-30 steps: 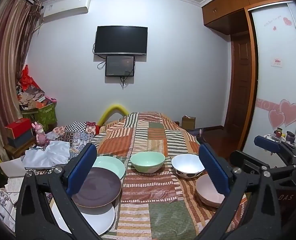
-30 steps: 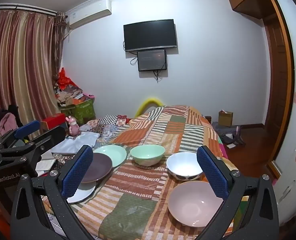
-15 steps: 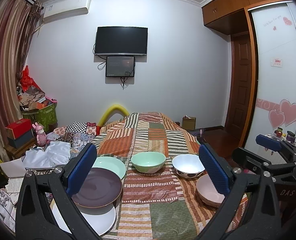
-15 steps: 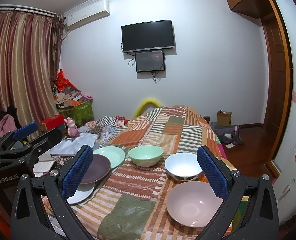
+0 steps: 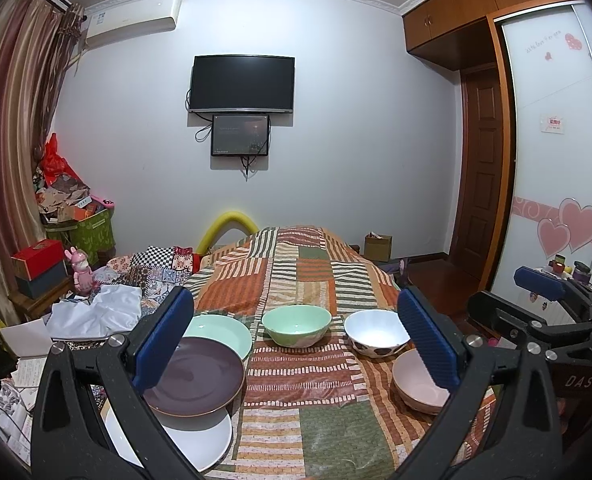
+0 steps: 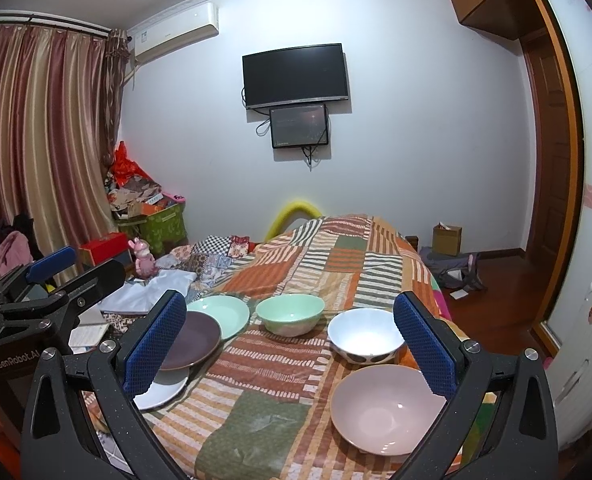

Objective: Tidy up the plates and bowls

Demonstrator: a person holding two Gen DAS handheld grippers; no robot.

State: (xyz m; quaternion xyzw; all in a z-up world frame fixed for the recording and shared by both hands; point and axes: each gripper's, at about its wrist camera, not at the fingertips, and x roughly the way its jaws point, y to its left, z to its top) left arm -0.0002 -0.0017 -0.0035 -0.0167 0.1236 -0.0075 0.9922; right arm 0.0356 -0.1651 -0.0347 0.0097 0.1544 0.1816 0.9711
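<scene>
On the striped patchwork bedspread (image 5: pixel 296 280) lie three plates at the left: a white plate (image 5: pixel 199 440) nearest, a dark purple plate (image 5: pixel 199 376) overlapping it, and a mint green plate (image 5: pixel 219 332) behind. A mint green bowl (image 5: pixel 297 324) sits in the middle, a white spotted bowl (image 5: pixel 374 336) to its right, and a pink bowl (image 6: pixel 384 408) nearest on the right. My left gripper (image 5: pixel 296 344) hangs open above the near edge, empty. My right gripper (image 6: pixel 289 352) is open and empty too, over the pink bowl's side.
Piled clothes and papers (image 5: pixel 95 312) crowd the bed's left side, with a pink rabbit figure (image 5: pixel 83 272) and boxes beyond. A wooden floor (image 6: pixel 496 300) and a wardrobe door (image 5: pixel 556 160) lie to the right. A television (image 5: pixel 243 84) hangs on the far wall.
Both views have shifted only slightly; the right gripper has drifted a little so the bowls sit marginally lower and leftward. Nothing on the bed has moved.
</scene>
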